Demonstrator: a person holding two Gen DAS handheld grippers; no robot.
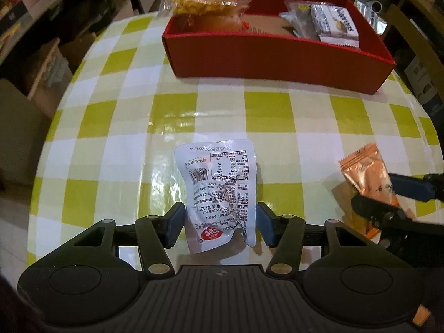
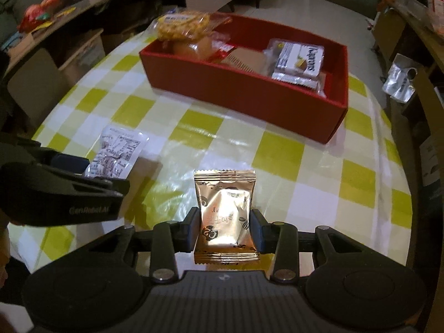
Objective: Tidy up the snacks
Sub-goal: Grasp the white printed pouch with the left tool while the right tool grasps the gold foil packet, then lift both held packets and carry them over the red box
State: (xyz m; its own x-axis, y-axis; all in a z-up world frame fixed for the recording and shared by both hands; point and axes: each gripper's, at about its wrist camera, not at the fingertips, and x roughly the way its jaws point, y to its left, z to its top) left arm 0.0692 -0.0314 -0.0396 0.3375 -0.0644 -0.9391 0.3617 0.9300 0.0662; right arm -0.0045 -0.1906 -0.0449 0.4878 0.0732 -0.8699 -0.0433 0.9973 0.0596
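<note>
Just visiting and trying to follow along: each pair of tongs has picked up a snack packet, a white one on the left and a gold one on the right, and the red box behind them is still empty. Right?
Not quite. The red box already holds snacks, as the right wrist view shows. The rest stands: the left tongs grip the white packet, the right tongs the gold packet.

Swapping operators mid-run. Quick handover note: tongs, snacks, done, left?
Left tongs: shut on the white printed pouch, print side up, above the checked tablecloth.
Right tongs: shut on the gold foil packet.
Red box sits at the far side of the table, open.
Done: already in the box are a bag of yellow puffed snacks at its left end and a white wafer pack at its right end.
Left: likely carry both held packets over and drop them in the box; the middle looks free. No other loose snacks visible on the cloth.
</note>
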